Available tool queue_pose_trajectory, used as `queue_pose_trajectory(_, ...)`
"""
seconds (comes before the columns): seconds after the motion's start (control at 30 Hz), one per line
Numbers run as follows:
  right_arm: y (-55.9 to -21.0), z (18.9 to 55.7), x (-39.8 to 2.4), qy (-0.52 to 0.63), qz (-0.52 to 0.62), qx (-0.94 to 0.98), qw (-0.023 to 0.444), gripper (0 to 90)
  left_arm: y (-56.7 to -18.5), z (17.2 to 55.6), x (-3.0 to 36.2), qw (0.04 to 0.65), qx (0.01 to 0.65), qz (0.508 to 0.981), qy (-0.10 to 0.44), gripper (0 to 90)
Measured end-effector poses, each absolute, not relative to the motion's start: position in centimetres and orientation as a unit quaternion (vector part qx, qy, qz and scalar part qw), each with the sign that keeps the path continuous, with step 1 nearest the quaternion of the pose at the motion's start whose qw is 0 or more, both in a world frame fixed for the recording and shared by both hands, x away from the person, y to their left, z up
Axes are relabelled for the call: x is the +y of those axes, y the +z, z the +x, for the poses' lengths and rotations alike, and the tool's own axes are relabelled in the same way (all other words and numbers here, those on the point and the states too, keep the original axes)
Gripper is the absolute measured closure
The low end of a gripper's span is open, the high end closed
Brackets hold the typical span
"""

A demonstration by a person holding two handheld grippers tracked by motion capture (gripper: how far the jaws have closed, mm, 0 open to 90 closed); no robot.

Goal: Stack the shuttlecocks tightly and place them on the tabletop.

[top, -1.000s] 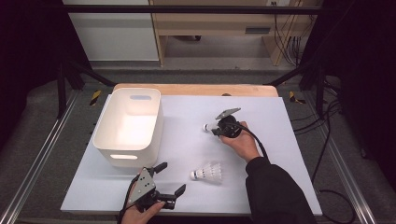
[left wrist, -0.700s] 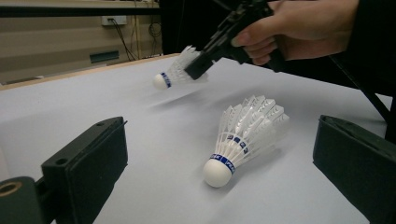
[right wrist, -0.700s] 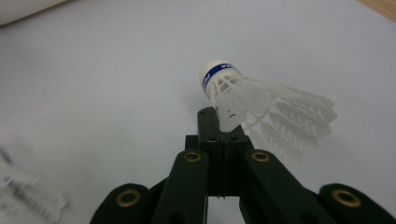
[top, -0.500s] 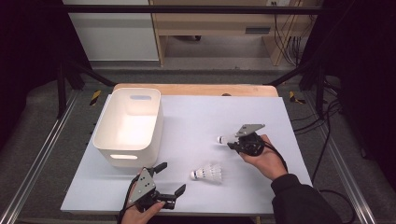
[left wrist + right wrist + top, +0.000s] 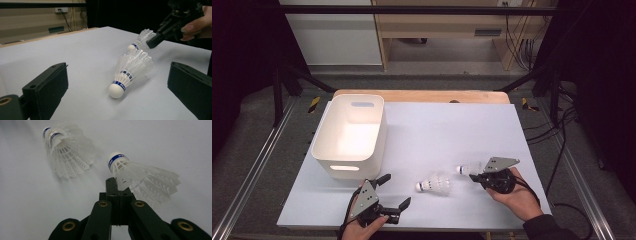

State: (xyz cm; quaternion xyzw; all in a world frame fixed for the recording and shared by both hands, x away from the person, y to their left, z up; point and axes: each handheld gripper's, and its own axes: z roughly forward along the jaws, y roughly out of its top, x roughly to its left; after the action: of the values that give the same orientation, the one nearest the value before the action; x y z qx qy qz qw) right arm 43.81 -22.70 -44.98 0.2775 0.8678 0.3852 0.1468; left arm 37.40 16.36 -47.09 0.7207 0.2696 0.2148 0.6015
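Shuttlecock (image 5: 140, 173) feathers sit pinched between the closed jaws of our right gripper (image 5: 475, 174), which grips the white skirt by its edge so that the cork nose with its blue band points away from the hand. We hold this one just above the near right part of the table (image 5: 452, 130), close beside a second shuttlecock (image 5: 435, 184) that lies on its side on the sheet, nose toward the near edge. In the left gripper view the lying one (image 5: 130, 71) rests between the wide-spread black pads, touching neither, with the held one (image 5: 141, 42) behind it.

Our right hand (image 5: 512, 192) cups the gripper body from below, palm up, forearm entering from the bottom right corner. Our left gripper (image 5: 393, 192) rests low at the near edge, jaws fully apart and empty, pointing toward the lying shuttlecock.

A smooth pale sheet covers the table, with a wooden strip showing along the far edge. A white plastic bin (image 5: 349, 135), rectangular with rounded corners and slot handles, stands at the left. Beyond are grey floor, metal rails, dark frame legs and a light wooden bench with cables.
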Motion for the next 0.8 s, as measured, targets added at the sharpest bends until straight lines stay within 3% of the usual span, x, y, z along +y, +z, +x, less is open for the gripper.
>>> queue_pose_trajectory(0.8, -45.4, 41.0, -20.0, 0.396, 0.217, 0.883, 0.125, 90.0, -47.1, 37.4, 16.3, 0.601, 0.269, 0.721, 0.215, 2.8)
